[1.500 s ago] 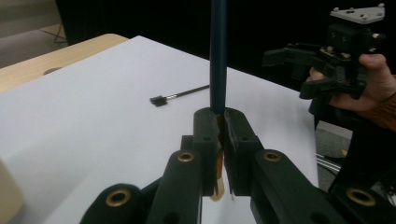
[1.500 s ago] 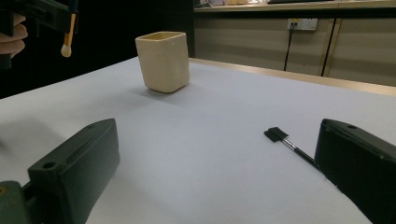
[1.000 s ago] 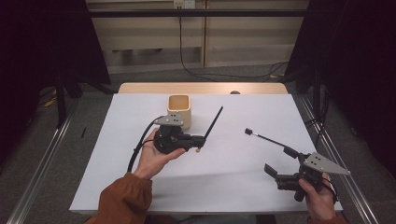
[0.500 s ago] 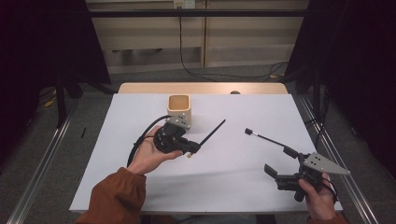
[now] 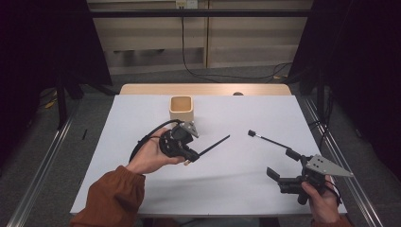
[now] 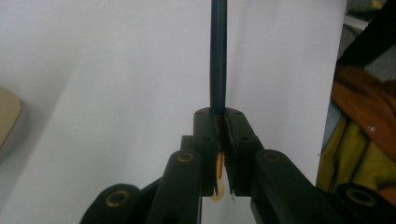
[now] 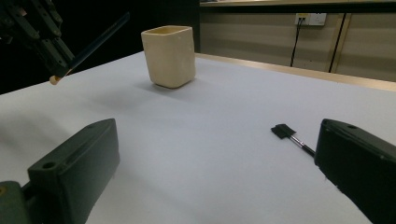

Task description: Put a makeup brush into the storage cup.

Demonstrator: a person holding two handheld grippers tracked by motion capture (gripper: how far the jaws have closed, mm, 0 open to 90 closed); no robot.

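From the high view, the left gripper (image 5: 189, 153) was held above the white table (image 5: 142, 189), its jaws clamped on the yellowish end of a dark pencil (image 5: 213, 144) whose long shaft slanted out to the right, clear of the surface. A cream cup (image 5: 181, 108) stood upright near the far edge, just behind that hand. The right gripper (image 5: 279, 178) sat low by the near right corner with its jaws spread and nothing between them. A thin black brush (image 5: 272, 141) lay flat on the table in front of it, well apart from the cup.

In the left gripper view, the pads (image 6: 208, 140) pressed together on the pencil (image 6: 218, 56), which rose straight up from them.

In the right gripper view, the two jaws stood wide with only bare table between them; the brush head (image 7: 283, 131) rested near the right-hand one, and the cup (image 7: 169, 56) looked empty as far as its rim showed.

Judging by this, the work was about putting the tools into the cup: the pencil was lifted but not yet dropped in, and the brush was untouched.
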